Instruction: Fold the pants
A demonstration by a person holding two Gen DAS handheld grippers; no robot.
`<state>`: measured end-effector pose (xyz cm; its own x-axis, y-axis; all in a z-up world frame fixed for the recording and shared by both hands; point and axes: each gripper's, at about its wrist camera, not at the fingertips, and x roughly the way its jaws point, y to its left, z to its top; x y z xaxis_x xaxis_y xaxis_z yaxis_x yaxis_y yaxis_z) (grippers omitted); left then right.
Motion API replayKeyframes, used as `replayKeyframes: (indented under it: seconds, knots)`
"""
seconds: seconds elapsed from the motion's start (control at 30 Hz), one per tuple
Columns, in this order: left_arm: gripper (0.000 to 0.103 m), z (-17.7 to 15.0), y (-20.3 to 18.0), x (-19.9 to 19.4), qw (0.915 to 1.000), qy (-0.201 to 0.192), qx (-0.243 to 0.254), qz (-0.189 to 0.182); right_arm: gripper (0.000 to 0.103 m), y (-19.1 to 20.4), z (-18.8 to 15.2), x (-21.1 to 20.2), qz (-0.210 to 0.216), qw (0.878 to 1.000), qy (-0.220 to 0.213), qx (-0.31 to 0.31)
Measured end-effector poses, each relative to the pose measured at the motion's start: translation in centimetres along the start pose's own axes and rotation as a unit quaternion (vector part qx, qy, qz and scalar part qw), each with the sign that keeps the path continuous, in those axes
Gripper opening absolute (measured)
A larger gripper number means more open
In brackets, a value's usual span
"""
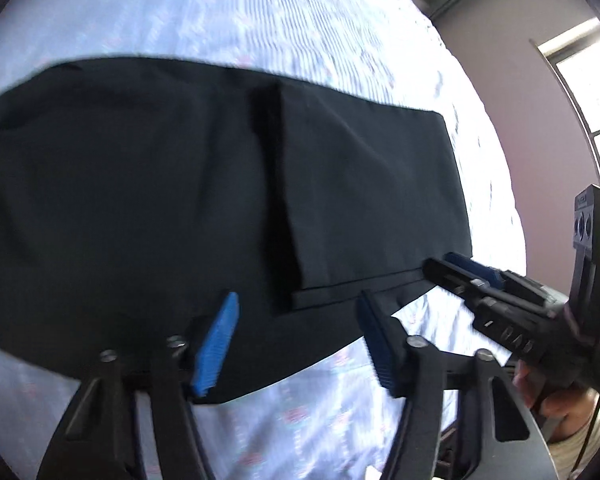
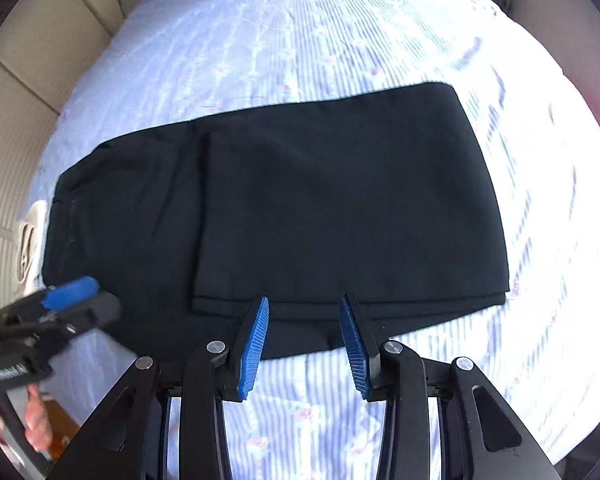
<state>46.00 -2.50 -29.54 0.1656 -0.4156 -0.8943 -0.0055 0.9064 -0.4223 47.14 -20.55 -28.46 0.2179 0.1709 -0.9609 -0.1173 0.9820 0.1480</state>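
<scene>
Black pants (image 2: pixel 300 208) lie flat on your bed, on the striped bedsheet (image 2: pixel 300 40) with little flowers. They look partly folded already. One end has been laid back over the rest, so you can see a straight cloth edge (image 2: pixel 204 216) running across the pants where the top layer stops. On one side the pants are two layers thick. On the other side, toward the waist end (image 2: pixel 60 208), only one layer shows. So I think at least one fold is done, and one or two more folds are left to make a small neat stack.

The long way of the pants runs from side to side in both views, along the near edge of the bed. In the right wrist view the waist end points left and the folded end points right.

Your left gripper (image 1: pixel 296 320) has its blue pads (image 1: pixel 216 344) apart, hanging over the near edge of the pants with nothing pinched between them. Your right gripper (image 2: pixel 306 326) also has its pads apart, just above the near hem, and it holds nothing. Neither one has grabbed the cloth yet.
</scene>
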Motion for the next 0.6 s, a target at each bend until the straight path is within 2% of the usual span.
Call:
replayKeyframes:
  seconds: [0.03, 0.1, 0.17, 0.27, 0.43, 0.6]
  knots:
    - [0.05, 0.2, -0.2, 0.8, 0.9999, 0.007, -0.006, -0.006, 0.038, 0.1, 0.2, 0.5, -0.002, 1.0, 0.004, -0.003]
    - [0.034, 0.7, -0.4, 2.0, 0.9997, 0.018, -0.017, -0.009, 0.038, 0.4, 0.3, 1.4, -0.005, 1.0, 0.01, -0.003]
    - [0.024, 0.7, -0.8, 2.5, 0.9994, 0.021, -0.021, -0.018, 0.038, 0.5, 0.1, 2.0, 0.002, 1.0, 0.016, 0.001]
    - [0.024, 0.7, -0.9, 3.1, 0.999, 0.024, -0.027, -0.027, 0.038, 0.2, -0.4, 2.6, 0.008, 1.0, 0.024, 0.005]
    - [0.024, 0.6, 0.1, 4.0, 0.9977, 0.032, -0.058, -0.014, 0.038, -0.7, -1.2, 2.7, 0.013, 0.999, 0.028, 0.015]
    - [0.025, 1.0, -0.1, 4.8, 0.9977, 0.037, -0.056, -0.009, 0.038, -1.4, -1.6, 2.6, 0.018, 0.999, 0.027, 0.029]
